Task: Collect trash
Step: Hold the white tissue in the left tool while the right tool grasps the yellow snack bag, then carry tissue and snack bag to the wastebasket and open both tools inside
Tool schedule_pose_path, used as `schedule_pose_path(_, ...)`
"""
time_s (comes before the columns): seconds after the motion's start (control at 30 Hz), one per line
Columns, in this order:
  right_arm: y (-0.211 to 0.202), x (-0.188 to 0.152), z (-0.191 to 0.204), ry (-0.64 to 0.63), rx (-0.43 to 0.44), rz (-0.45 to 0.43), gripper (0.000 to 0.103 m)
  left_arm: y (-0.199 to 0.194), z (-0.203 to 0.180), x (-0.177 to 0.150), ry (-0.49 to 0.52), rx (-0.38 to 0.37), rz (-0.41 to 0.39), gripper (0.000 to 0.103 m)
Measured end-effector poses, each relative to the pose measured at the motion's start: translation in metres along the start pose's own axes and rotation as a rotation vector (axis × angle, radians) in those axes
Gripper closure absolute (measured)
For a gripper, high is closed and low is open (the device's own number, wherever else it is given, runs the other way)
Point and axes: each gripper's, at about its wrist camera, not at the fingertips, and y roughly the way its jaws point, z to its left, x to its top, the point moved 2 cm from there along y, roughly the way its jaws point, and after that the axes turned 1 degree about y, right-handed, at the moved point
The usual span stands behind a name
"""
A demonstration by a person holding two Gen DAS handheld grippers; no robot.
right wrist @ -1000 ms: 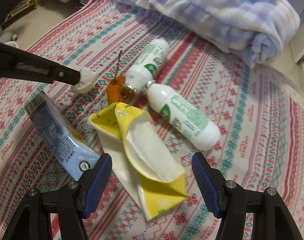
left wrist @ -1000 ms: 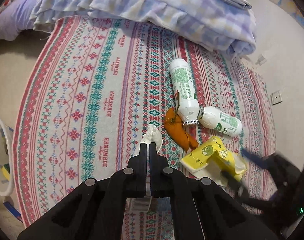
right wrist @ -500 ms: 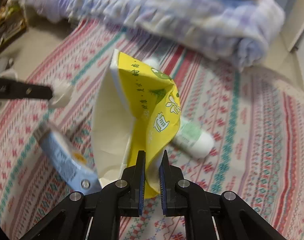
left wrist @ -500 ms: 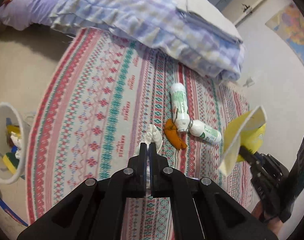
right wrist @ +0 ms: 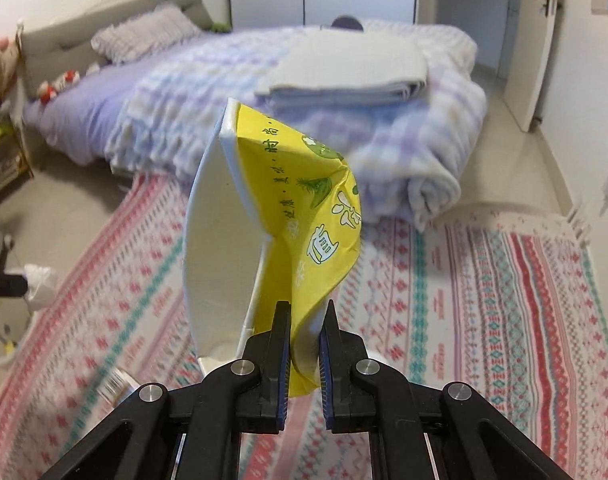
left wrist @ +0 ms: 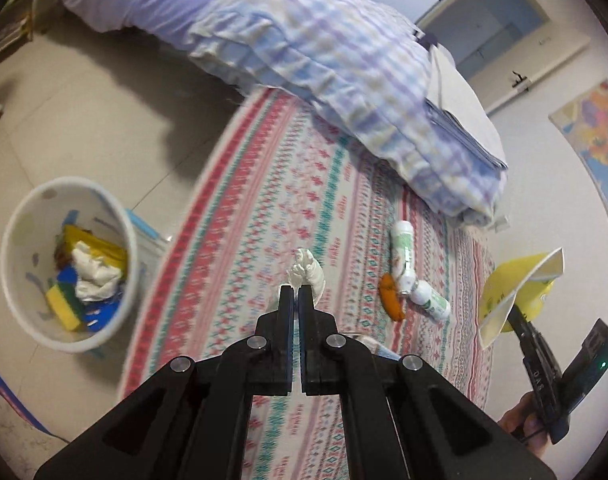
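Carry step: left gripper (left wrist: 295, 294) clamped crumpled tissue (left wrist: 307, 271); right gripper (right wrist: 305, 320) pinched yellow paper wrapper (right wrist: 304, 208); next, likely release over bin (left wrist: 15, 216), frame left.

Yellow/white wrapper (right wrist: 304, 216), pink-teal patterned rug (left wrist: 263, 216), white tissue (left wrist: 306, 270), prob. orange peel (left wrist: 392, 298).

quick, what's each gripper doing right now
left gripper: shut on the crumpled white tissue.
right gripper: shut on the yellow paper wrapper, lifted off the rug.

Yellow wrapper (right wrist: 316, 216), formerly on rug, now aloft in right gripper (right wrist: 306, 316).
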Motion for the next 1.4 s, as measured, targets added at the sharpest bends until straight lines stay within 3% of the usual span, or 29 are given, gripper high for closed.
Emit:
schedule_pose_path(0.2, 0.011, 0.0, 0.04, -0.032, 0.102, 0.022, 0.093, -0.018, 0.05, 0.007, -0.073, 0.015, -0.016, 0.102)
schedule_pose_path(0.4, 0.024, -0.001, 0.092, -0.087, 0.19, 0.038, 0.093, -0.034, 0.124, 0.015, -0.198, 0.07, -0.04, 0.102)
schedule_pose_path(0.53, 0.031, -0.007, 0.134, -0.148, 0.26, 0.057, 0.093, -0.03, 0.159, 0.013, -0.245, 0.094, -0.011, 0.102)
schedule_pose_path(0.83, 0.046, -0.026, 0.213, -0.258, 0.345, 0.091, 0.093, -0.008, 0.178, 0.016, -0.267, 0.128, 0.053, 0.098)
schedule_pose_path(0.97, 0.051, -0.029, 0.232, -0.268, 0.369, 0.094, 0.093, -0.009, 0.185, 0.019, -0.285, 0.07, 0.067, 0.096)
schedule_pose_path(1.1, 0.059, -0.033, 0.249, -0.278, 0.385, 0.113, 0.093, -0.031, 0.192, 0.017, -0.351, 0.018, 0.012, 0.096)
schedule_pose_path(1.23, 0.07, -0.037, 0.272, -0.299, 0.406, 0.136, 0.093, -0.051, 0.213, 0.012, -0.448, 0.045, -0.049, 0.096)
schedule_pose_path(1.4, 0.085, -0.036, 0.322, -0.368, 0.435, 0.141, 0.093, -0.065, 0.241, 0.005, -0.578, 0.02, -0.079, 0.096)
